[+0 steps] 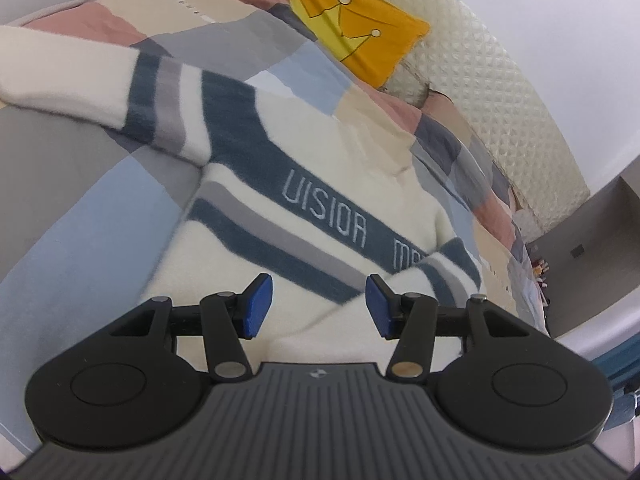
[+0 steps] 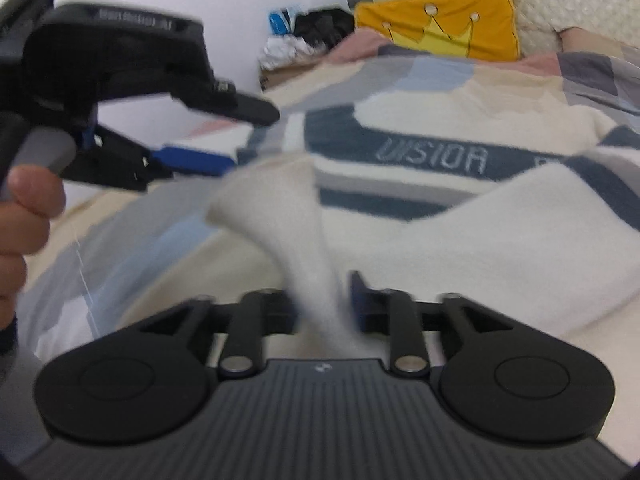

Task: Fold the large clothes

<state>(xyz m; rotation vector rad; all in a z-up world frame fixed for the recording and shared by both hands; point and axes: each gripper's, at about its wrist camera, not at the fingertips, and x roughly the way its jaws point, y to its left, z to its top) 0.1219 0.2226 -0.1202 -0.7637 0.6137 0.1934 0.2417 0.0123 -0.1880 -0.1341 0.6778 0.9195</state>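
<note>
Lying flat on a patchwork quilt (image 1: 72,200), fuzzy cream sweater (image 1: 344,152) with navy-grey stripes. Left gripper (image 1: 319,307) gapes empty above it; right gripper (image 2: 323,300) is parted around a bunched, blurry fold.

A big quilt (image 1: 72,200) with blocks of blue, grey, pink and tan covers the bed. At 1 o'clock in the left wrist view sits a yellow pillow (image 1: 360,36) (it has a crown on it). A bumpy cream headboard (image 1: 500,80) stands behind it, touching it. At 12 o'clock in the right wrist view, a box (image 2: 280,68) of stuff is by the wall.
</note>
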